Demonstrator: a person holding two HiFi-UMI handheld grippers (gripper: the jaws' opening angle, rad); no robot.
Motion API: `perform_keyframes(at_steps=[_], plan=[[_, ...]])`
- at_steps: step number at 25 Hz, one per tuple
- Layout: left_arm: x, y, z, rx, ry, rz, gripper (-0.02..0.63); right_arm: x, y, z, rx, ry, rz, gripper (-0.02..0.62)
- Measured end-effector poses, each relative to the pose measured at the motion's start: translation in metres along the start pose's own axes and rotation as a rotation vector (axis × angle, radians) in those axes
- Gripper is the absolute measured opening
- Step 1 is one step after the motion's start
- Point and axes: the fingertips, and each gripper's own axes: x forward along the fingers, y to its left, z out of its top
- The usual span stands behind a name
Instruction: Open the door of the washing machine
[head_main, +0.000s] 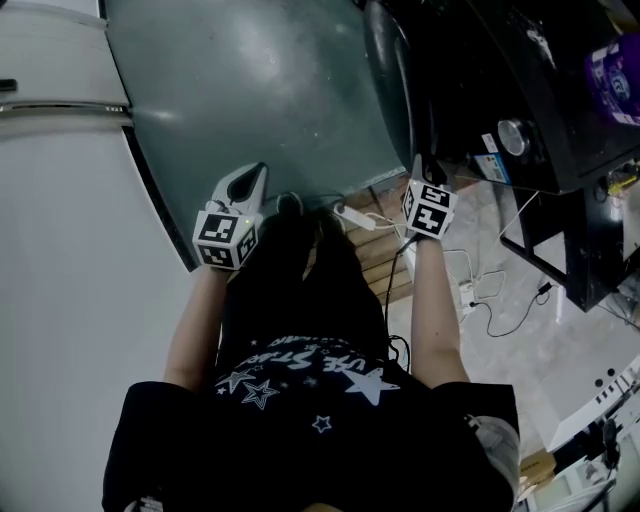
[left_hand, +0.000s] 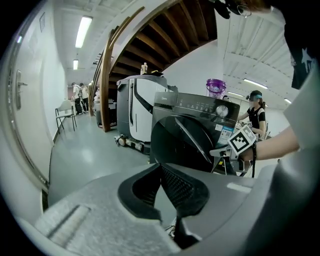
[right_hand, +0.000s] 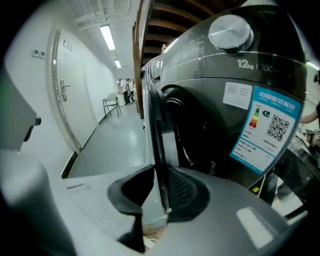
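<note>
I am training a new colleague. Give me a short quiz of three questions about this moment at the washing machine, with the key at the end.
1. True or false: the left gripper holds nothing and is away from the washing machine.
2. What stands between the jaws of the right gripper? A) a cable B) the edge of the door C) nothing
3. Fill in: on the machine's front, the blue-edged label sits ____ the round knob.

Key: 1 true. 2 B; the jaws are closed on that edge, and the door already stands off the machine's front. 3 below.
</note>
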Motion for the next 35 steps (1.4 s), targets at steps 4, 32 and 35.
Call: perform_keyframes(at_steps=[4,32,35], plan=[[-0.021,0.022,0.001,0.007,-0.033,0.061,0.011,0.001,0.038,-0.008,-0.044,0.011,0.052,0.069],[-0.036,0.265,-0.033,-0.152,-0.04,0.146,0.011,0.065,0.338,0.049,0.124,0.135,0.118,0.12],[-0.032,0.302,-0.032,-0.143,-0.031,0.12,0.011,0.079,0.362,0.061,0.171,0.134,0.079,0.121]])
